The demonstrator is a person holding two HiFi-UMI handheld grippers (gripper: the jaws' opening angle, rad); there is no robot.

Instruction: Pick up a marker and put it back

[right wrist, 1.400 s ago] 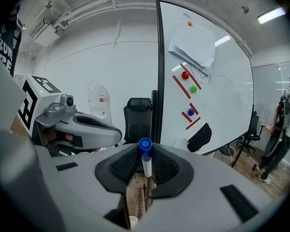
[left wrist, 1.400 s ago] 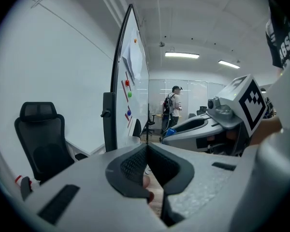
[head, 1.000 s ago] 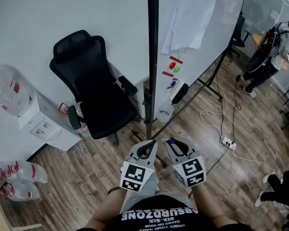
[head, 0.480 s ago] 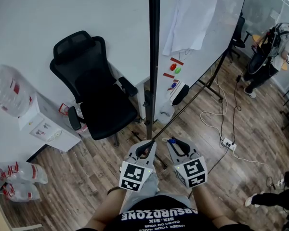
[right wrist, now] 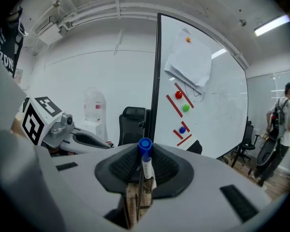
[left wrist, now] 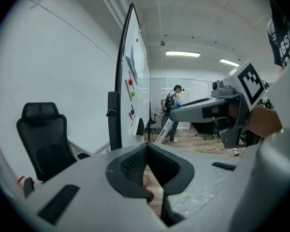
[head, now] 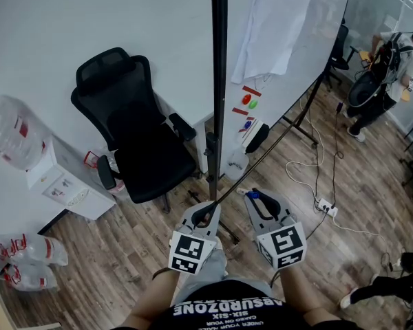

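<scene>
My right gripper (head: 253, 196) is shut on a whiteboard marker (right wrist: 145, 153) with a white body and a blue cap (head: 252, 195); the cap pokes out past the jaw tips. It hovers above the wooden floor, short of the whiteboard's tray (head: 251, 130). The left gripper (head: 205, 215) sits close beside it on the left, jaws shut with nothing between them (left wrist: 147, 149). In the right gripper view the whiteboard (right wrist: 203, 95) stands ahead with red strips and round magnets.
The whiteboard's black edge post (head: 219, 81) rises just ahead of both grippers. A black office chair (head: 138, 136) stands to the left and a water dispenser (head: 55, 177) farther left. A white cable and power strip (head: 325, 203) lie on the floor. A person (head: 392, 53) stands at far right.
The right gripper with the marker has shifted a little to the right, away from the left one. The left gripper has hardly moved. The person at far right has moved.
</scene>
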